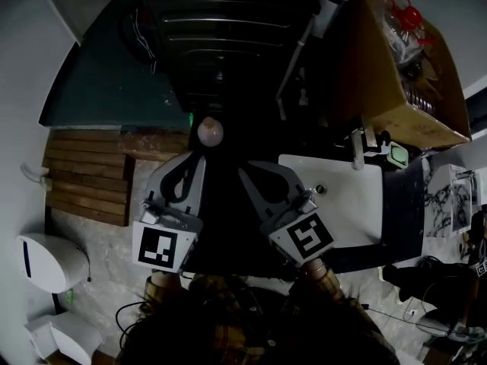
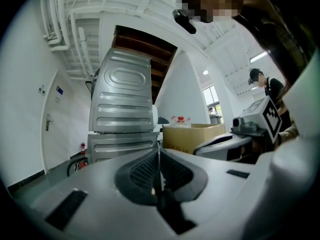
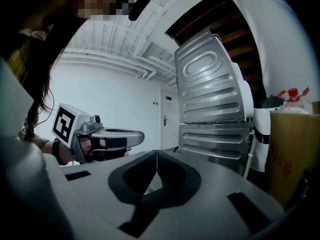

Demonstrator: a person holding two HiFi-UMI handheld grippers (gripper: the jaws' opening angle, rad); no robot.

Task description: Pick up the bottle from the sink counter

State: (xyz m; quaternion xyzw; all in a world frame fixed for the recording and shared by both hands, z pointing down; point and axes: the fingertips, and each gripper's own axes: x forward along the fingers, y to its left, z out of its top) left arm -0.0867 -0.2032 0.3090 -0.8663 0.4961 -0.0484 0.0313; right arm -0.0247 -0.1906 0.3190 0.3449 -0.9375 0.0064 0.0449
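Head view: it is dark, and the left gripper (image 1: 200, 156) and the right gripper (image 1: 246, 167) are held side by side, both pointing away toward a ribbed grey metal cabinet (image 1: 228, 44) at the far side. Each gripper carries its marker cube at the near end. To the right lies a white sink (image 1: 351, 207) set in a dark counter (image 1: 403, 204), with a faucet (image 1: 358, 147) at its far edge. The bottle cannot be made out for certain. A small pale thing (image 1: 395, 155) stands just right of the faucet on the counter, well apart from both grippers, and I cannot tell whether it is the bottle. Beyond it is a cardboard box (image 1: 396, 90) with a red-capped clear container (image 1: 403, 10) inside. Wooden planks (image 1: 84, 181) lie at the far left. Left gripper view: the left gripper's (image 2: 159, 150) jaws are pressed together with nothing between them. Past them stand the grey cabinet (image 2: 122, 114) and, to its right, the cardboard box (image 2: 192, 134) with the red-capped container (image 2: 180, 119) showing above its rim. The right gripper (image 2: 220, 145) is alongside at the right. Right gripper view: the right gripper's (image 3: 157, 165) jaws are also together and empty. The left gripper (image 3: 137, 135) is level at the left, held by a hand (image 3: 92, 145), with the cabinet (image 3: 212, 114) ahead and the box (image 3: 292, 154) at the right edge.
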